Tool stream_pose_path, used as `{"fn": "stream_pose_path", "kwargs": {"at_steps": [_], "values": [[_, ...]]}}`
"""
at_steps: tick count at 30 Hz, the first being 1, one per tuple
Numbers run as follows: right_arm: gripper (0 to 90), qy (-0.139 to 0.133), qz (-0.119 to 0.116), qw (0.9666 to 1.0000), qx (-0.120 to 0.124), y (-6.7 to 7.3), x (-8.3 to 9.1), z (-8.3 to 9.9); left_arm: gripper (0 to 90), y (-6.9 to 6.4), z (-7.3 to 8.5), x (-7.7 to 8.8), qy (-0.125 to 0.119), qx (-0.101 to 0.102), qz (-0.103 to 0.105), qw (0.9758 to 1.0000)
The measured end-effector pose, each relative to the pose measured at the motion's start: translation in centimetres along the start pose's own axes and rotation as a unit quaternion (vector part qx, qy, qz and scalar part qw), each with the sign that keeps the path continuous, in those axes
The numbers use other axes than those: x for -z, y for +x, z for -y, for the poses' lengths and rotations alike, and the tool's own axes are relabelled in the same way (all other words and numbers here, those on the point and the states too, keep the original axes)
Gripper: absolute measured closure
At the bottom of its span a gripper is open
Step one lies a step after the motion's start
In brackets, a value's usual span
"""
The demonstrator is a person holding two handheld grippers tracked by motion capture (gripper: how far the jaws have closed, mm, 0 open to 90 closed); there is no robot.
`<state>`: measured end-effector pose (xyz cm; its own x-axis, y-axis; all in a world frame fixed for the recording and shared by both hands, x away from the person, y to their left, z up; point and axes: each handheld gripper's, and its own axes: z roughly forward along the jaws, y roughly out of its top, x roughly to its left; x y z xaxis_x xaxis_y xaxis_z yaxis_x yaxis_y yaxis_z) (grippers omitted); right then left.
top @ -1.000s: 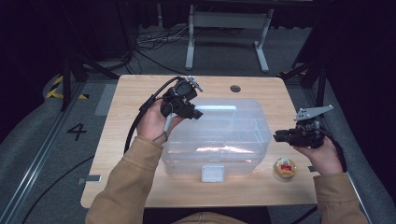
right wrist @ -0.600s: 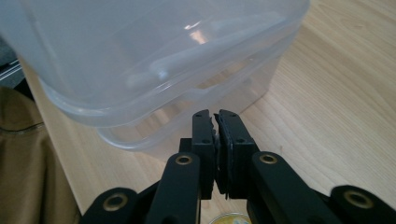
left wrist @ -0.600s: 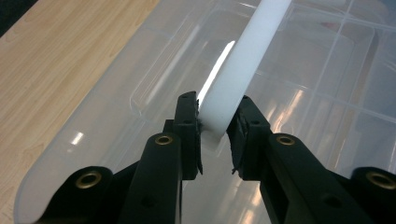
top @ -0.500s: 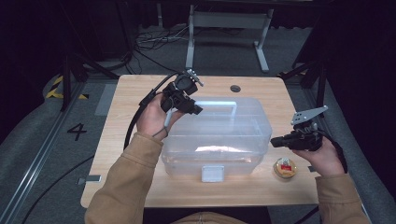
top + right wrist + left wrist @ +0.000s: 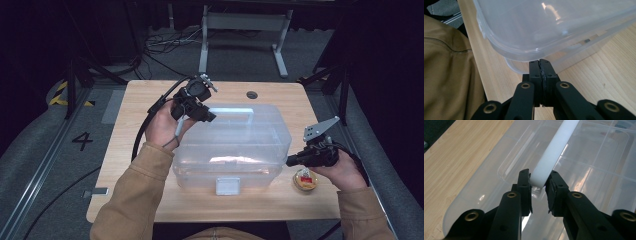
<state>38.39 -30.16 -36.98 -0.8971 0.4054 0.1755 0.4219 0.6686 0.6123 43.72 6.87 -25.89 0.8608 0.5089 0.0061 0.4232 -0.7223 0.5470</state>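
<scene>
My left gripper [image 5: 538, 185] pinches the white handle [image 5: 554, 152] of the clear box [image 5: 232, 145]; overhead hides that. My right gripper [image 5: 540, 63], jaws pressed together empty, meets the lid's rim; a small jar [image 5: 306, 179] sits at its 6 o'clock.

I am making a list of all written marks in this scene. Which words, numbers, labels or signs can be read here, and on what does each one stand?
"4": on the grey floor, left of the table.
Label on the small round container near the right gripper: red and yellow, too small to read.
White latch on the clear storage box: no text visible.
Both gripper views: no text.
</scene>
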Motion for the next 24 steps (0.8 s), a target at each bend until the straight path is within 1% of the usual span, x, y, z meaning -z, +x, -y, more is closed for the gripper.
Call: {"fn": "stream_pose_path", "kwargs": {"at_steps": [3,5,13,17,19,22,23,24], "values": [[89.4,-0.003,-0.005,1.0,0.007,0.2,-0.1,-0.1,74.8,0.0,0.0,0.1,-0.001,0.002,-0.003,1.0],[89.6,-0.004,-0.003,0.9999,0.009,0.3,-0.1,-0.2,74.8,0.0,0.0,0.2,-0.001,0.001,-0.004,1.0],[89.9,-0.007,-0.005,0.9999,0.01,0.3,0.0,-0.2,74.7,-0.1,0.0,0.3,0.001,0.0,-0.008,1.0],[90.0,-0.009,-0.004,0.9999,0.008,0.4,0.1,-0.2,73.5,-0.2,0.0,0.3,-0.001,0.005,-0.01,0.9999],[90.0,-0.013,-0.004,0.9999,0.008,0.4,0.2,-0.2,66.7,-0.3,0.1,0.6,-0.008,0.009,-0.006,0.9999],[90.0,-0.028,-0.01,0.9995,0.006,0.4,0.5,-0.2,59.4,-0.4,0.2,1.1,-0.021,0.008,-0.013,0.9997],[90.0,-0.033,-0.01,0.9994,0.005,0.4,0.6,-0.2,57.4,-0.4,0.3,1.5,-0.029,0.008,-0.015,0.9994],[90.0,-0.033,-0.01,0.9994,0.005,0.4,0.6,-0.2,55.4,-0.4,0.3,1.5,-0.029,0.008,-0.015,0.9994]]}}
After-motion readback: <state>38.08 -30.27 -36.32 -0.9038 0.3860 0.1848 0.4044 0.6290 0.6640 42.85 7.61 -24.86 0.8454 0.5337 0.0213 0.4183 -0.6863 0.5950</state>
